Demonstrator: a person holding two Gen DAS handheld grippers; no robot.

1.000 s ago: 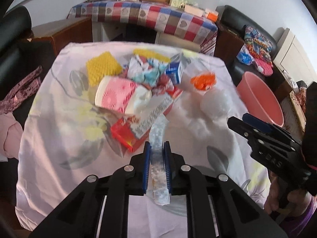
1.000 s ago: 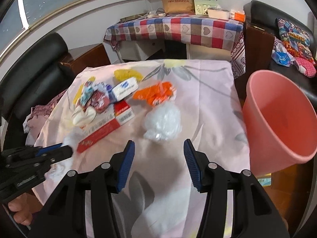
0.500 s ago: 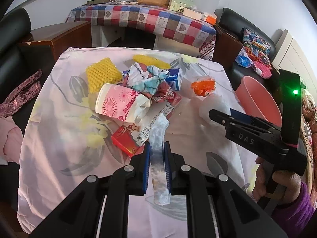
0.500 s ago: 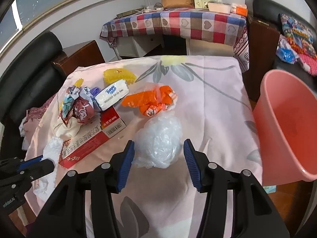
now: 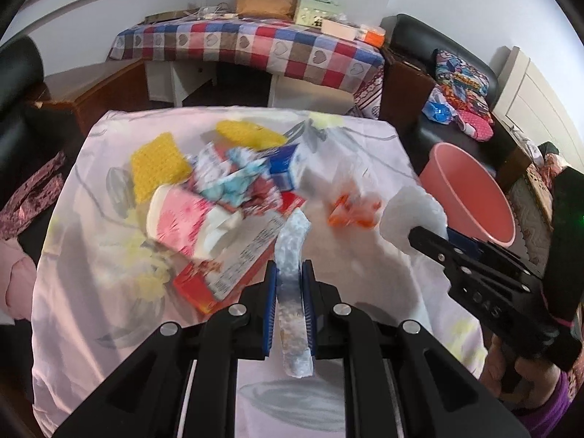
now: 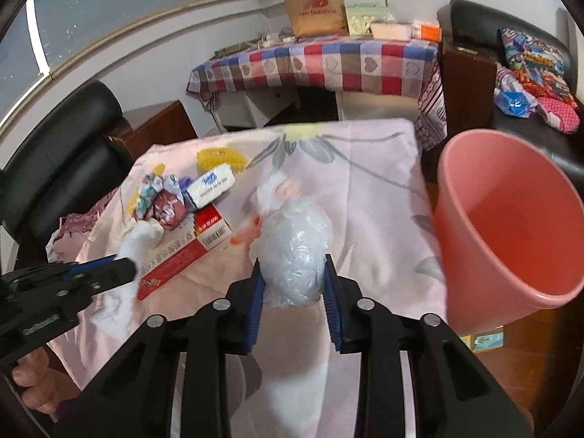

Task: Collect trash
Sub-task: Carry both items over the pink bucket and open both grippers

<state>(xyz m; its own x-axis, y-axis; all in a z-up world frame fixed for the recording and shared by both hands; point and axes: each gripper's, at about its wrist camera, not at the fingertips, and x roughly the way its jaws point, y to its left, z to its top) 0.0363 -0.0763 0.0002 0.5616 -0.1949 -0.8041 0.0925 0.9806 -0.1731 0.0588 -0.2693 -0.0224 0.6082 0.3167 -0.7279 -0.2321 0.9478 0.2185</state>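
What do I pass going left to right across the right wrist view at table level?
Left claw holding a white wrapper → crumpled wrappers → red box → clear plastic ball in the right claw → pink bin.

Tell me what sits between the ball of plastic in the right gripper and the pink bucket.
Nothing: in the right wrist view, only bare flowered tablecloth lies between the plastic ball, clamped in the right gripper, and the pink bucket.
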